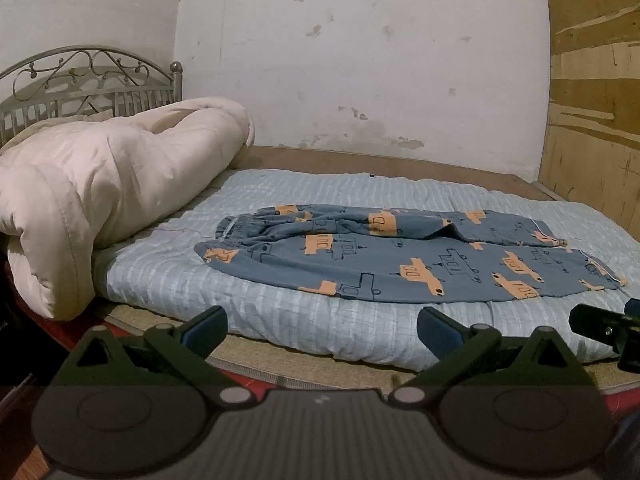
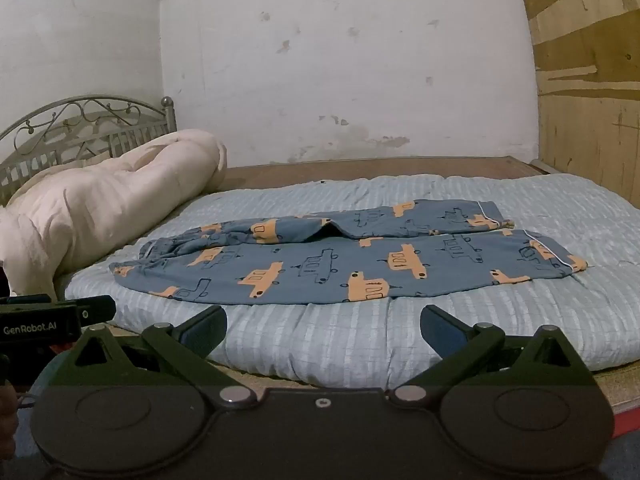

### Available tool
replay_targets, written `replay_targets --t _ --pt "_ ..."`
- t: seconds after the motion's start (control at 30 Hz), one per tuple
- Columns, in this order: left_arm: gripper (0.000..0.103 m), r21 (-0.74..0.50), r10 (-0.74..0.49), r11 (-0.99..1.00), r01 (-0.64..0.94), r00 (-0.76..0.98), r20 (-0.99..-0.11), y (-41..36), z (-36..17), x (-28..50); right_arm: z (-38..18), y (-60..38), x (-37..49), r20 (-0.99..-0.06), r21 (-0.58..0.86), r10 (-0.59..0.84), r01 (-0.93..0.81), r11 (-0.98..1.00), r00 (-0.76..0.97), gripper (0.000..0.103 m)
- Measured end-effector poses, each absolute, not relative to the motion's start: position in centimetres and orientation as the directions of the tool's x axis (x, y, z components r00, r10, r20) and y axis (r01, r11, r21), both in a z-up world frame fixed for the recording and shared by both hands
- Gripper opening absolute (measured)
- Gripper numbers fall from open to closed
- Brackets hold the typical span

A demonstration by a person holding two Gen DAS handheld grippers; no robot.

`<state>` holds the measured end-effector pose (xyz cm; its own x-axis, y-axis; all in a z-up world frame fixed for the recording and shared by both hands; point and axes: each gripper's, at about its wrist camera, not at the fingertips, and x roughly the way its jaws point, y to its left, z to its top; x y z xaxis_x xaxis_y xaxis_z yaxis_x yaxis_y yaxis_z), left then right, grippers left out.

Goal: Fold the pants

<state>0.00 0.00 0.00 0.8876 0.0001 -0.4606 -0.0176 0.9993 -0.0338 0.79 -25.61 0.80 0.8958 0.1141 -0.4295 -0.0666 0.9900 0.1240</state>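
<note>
Blue pants (image 1: pixel 408 256) printed with orange vehicles lie spread flat on the light blue quilt (image 1: pixel 248 304), waistband to the left, both legs running right. The same pants (image 2: pixel 340 260) fill the middle of the right wrist view. My left gripper (image 1: pixel 322 326) hovers open near the quilt's front edge, short of the pants, with nothing between its fingers. My right gripper (image 2: pixel 324 326) is likewise open and empty, off the front edge. Each gripper shows at the side of the other's view: the right gripper's body (image 1: pixel 604 328) and the left gripper's body (image 2: pixel 52 320).
A rolled cream duvet (image 1: pixel 92 200) lies at the left against the metal headboard (image 1: pixel 88 84). A white wall (image 1: pixel 360 60) runs behind the bed; wooden panelling (image 1: pixel 596 100) stands at the right. A straw mat (image 1: pixel 304 368) shows under the quilt at the front.
</note>
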Motion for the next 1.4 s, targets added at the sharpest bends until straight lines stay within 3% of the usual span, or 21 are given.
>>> replay_targets --t 1.4 --pt "0.102 -0.028 0.0 1.0 -0.015 0.888 -0.461 -0.03 0.19 0.07 0.32 -25.92 0.94 -0.437 0.129 0.115 -0.064 0.989 0.892 0.102"
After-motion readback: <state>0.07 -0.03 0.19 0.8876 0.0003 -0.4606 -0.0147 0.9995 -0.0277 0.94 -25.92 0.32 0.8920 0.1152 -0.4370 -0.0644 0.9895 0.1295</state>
